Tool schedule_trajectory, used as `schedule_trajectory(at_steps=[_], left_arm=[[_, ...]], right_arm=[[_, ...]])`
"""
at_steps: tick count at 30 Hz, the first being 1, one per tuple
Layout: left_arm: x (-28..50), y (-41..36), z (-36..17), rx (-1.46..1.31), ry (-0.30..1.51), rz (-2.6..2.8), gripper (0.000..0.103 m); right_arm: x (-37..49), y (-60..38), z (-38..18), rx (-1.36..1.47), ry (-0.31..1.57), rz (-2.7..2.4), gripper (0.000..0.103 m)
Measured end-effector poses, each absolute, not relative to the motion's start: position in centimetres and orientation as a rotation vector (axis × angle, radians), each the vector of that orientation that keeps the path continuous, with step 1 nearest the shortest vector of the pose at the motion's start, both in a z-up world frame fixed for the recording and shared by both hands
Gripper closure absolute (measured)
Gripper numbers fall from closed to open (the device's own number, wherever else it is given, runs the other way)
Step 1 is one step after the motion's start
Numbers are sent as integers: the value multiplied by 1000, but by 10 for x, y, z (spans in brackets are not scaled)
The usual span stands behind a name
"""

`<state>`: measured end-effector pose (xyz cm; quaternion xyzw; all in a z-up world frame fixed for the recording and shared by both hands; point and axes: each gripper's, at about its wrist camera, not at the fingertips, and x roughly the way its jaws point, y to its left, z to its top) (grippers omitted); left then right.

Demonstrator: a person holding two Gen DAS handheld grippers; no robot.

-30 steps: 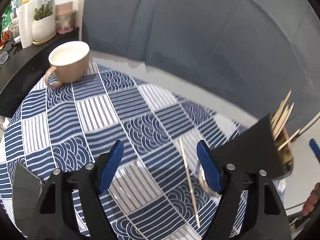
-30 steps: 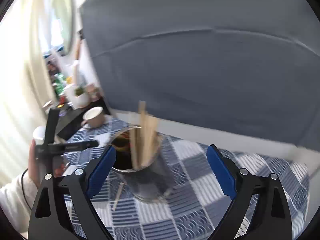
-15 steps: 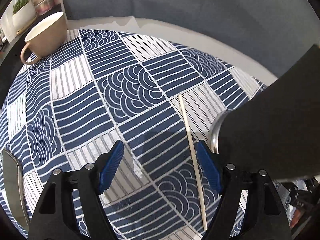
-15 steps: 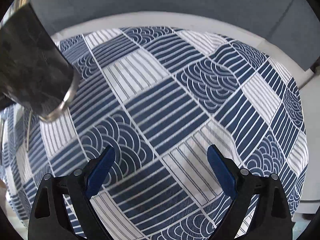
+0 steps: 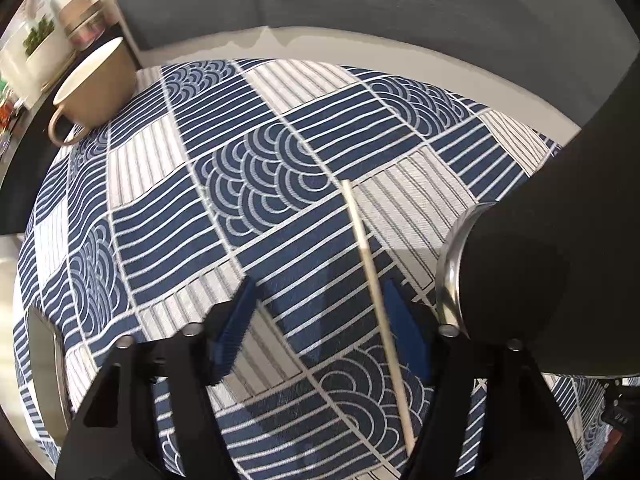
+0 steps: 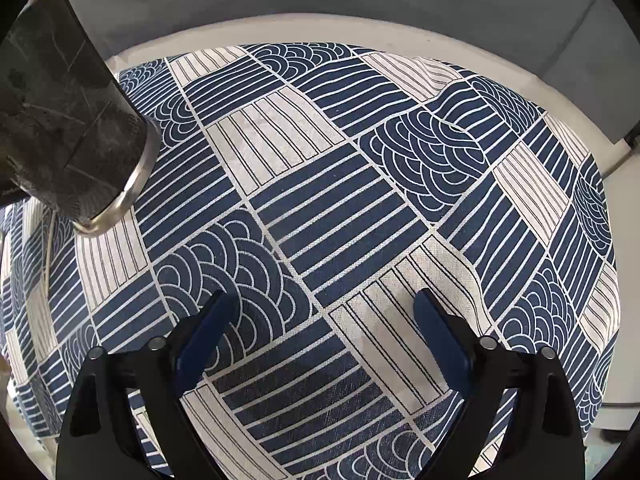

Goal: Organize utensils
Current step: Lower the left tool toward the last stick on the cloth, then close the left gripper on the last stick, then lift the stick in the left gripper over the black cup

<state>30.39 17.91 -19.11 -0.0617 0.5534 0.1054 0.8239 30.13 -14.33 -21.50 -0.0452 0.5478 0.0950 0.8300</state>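
A single wooden chopstick (image 5: 376,292) is seen lying flat on the blue-and-white patterned tablecloth (image 5: 256,168), and the left gripper (image 5: 320,316) is held low over it with its jaws parted, nothing being grasped. The stick is framed between the blue pads (image 5: 232,332), closer to the right-hand one (whether that pad is touching it cannot be told). Just beside it, on the right of the left wrist view, the dark utensil holder with the steel rim (image 5: 540,272) is found, looming large. A beige mug (image 5: 96,84) is stood at the far left edge of the cloth. Over on the other side, the right gripper (image 6: 324,328) is held released above bare cloth, well apart from the holder, which is seen at upper left there.
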Motion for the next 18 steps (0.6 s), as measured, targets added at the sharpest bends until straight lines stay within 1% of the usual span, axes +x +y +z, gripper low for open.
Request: schedule_trajectory(at_steps=[1, 2, 3, 4, 5, 6, 7, 10, 15, 18], left_arm=[[303, 179, -190, -130, 1179, 225, 59], [303, 180, -188, -128, 1184, 219, 65], [302, 180, -187, -125, 1195, 208, 78], [301, 180, -186, -124, 1208, 197, 90], [300, 181, -186, -127, 1219, 191, 93], [298, 182, -186, -137, 1229, 183, 98], [295, 184, -186, -147, 1238, 180, 98], [285, 193, -184, -207, 1268, 177, 98], [263, 205, -182, -254, 1304, 192, 98], [248, 215, -172, -316, 1287, 213, 98]], right_arm=[[301, -142, -213, -98, 1159, 206, 31], [300, -142, -211, -103, 1154, 213, 37], [298, -142, -207, -109, 1152, 223, 53], [295, -141, -203, -114, 1153, 233, 69], [294, -140, -201, -120, 1160, 240, 75], [295, -139, -201, -124, 1166, 247, 87], [294, -140, -200, -132, 1173, 263, 96], [292, -138, -200, -161, 1193, 280, 102], [279, -150, -201, -94, 1221, 298, 103], [270, -159, -190, -75, 1207, 306, 103]])
